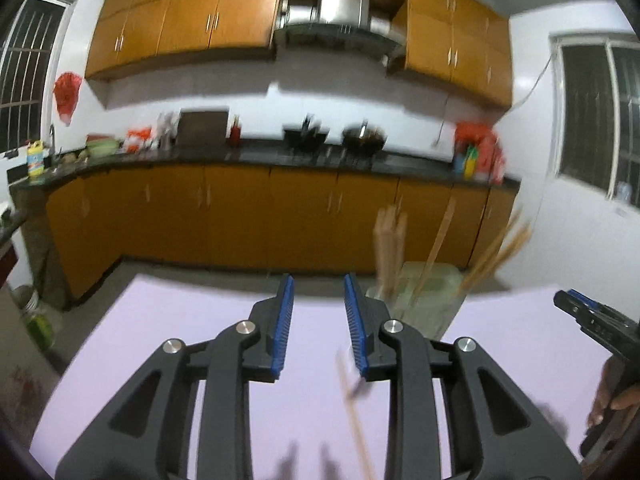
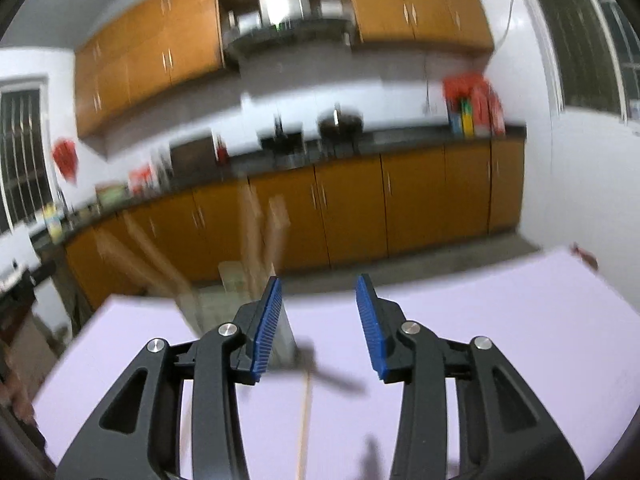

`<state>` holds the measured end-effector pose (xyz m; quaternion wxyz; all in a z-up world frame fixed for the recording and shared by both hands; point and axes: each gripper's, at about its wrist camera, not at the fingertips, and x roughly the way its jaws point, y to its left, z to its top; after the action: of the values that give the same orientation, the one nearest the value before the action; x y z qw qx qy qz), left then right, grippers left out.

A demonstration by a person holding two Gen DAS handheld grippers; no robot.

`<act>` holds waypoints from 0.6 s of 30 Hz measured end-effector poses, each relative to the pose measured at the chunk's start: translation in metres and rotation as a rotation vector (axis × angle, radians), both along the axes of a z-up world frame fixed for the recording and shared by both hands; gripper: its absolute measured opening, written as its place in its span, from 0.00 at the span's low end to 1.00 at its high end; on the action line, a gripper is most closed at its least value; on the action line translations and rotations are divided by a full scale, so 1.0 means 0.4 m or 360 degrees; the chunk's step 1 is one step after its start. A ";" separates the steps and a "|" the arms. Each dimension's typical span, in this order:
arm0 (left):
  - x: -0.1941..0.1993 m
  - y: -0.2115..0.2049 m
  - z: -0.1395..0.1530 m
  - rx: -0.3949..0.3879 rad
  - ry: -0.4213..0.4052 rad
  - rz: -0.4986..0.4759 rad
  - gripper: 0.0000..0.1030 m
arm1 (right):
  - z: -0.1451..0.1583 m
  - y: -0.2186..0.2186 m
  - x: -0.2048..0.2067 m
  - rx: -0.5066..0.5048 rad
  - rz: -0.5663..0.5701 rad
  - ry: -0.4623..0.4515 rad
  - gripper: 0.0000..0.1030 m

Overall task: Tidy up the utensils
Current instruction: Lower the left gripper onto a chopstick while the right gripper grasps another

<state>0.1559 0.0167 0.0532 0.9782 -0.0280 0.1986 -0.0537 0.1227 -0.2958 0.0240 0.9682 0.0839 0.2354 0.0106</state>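
Observation:
A clear holder (image 1: pixel 424 300) with several wooden utensils (image 1: pixel 390 248) upright in it stands on the lilac table (image 1: pixel 200 340), just right of my open, empty left gripper (image 1: pixel 319 284). A loose wooden stick (image 1: pixel 354 412) lies on the table under that gripper. In the right wrist view the holder (image 2: pixel 236 300) with its utensils (image 2: pixel 260 236) sits left of my open, empty right gripper (image 2: pixel 319 284), and a loose stick (image 2: pixel 304 424) lies on the table (image 2: pixel 500 300) below the jaws. The right gripper also shows at the far right of the left wrist view (image 1: pixel 576 304).
The table's far edge drops to a grey floor (image 1: pixel 224 276). Beyond it are orange kitchen cabinets (image 1: pixel 240 216) and a dark counter (image 1: pixel 280 156) with pots and bottles. Both views are blurred by motion.

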 end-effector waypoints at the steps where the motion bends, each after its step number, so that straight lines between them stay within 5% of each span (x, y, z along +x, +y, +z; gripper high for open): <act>1: 0.001 -0.005 -0.051 0.0030 0.0091 -0.0003 0.26 | -0.049 0.001 0.001 0.0001 0.0018 0.0102 0.39; 8: 0.009 -0.061 -0.250 -0.0057 0.0504 -0.0162 0.26 | -0.260 0.083 -0.015 0.0072 0.0212 0.0501 0.35; 18: 0.015 -0.131 -0.364 0.0027 0.0705 -0.0215 0.29 | -0.323 0.108 0.002 0.0000 0.0197 0.0607 0.32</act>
<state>0.1618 -0.0356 -0.0923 0.9051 -0.0174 0.4103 -0.1100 0.1236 -0.2525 -0.1052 0.9035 0.0697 0.4194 0.0540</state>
